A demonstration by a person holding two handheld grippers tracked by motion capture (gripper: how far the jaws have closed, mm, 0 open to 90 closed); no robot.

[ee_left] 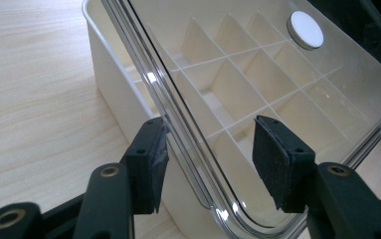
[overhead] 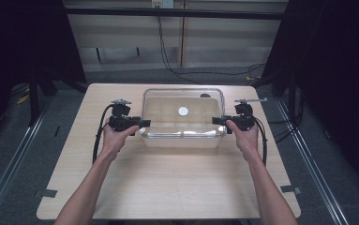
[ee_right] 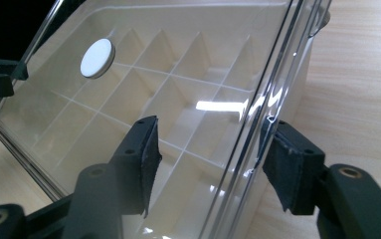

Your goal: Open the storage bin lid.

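I am bracketing the box (overhead: 183, 136) in the middle of the surface (overhead: 168, 187), its long axis running between my 2 claws. Left claw (ee_left: 208, 164) and right claw (ee_right: 210, 167) are each straddling a lid (ee_left: 257, 59) edge, unclenched, pads not yet pressing.

A light wooden table (overhead: 168, 178) is seen, on which a cream compartment box (overhead: 183, 136) with a clear lid is set centrally toward the far edge.
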